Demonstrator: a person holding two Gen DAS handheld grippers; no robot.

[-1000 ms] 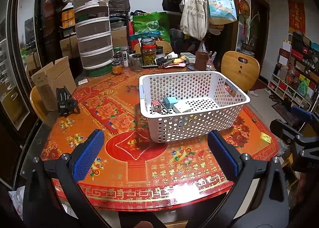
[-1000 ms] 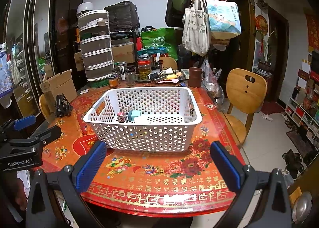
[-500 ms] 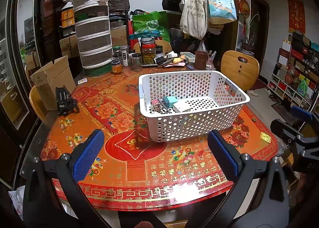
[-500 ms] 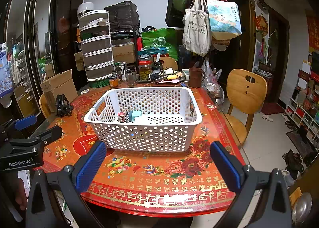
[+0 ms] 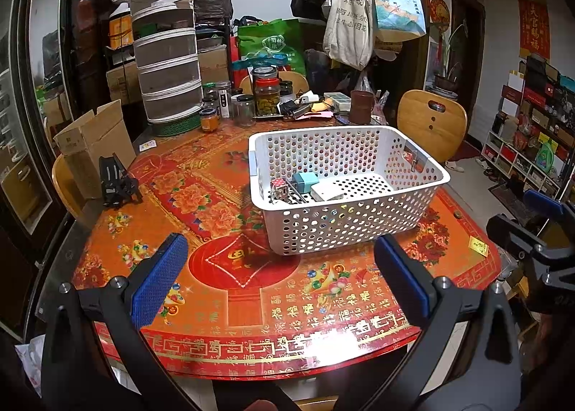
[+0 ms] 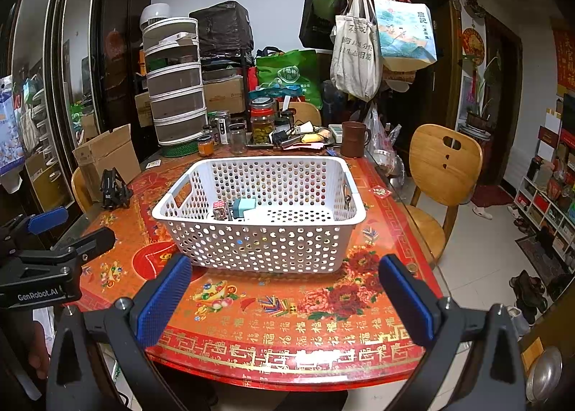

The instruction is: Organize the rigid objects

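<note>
Basket (image 6: 258, 242) contents (image 6: 237, 210) partly hidden, unidentifiable

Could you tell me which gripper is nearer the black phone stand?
Left. The left gripper hovers on the stand's side of the basket; the right gripper is farther over.

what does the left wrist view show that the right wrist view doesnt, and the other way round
Only the left wrist view shows the yellow card near the table edge and the open left gripper head on. Only the right wrist view shows the shoes on the floor and the open right gripper head on. Both show the white basket holding a teal block and white box, the black stand and the wooden chair.
</note>
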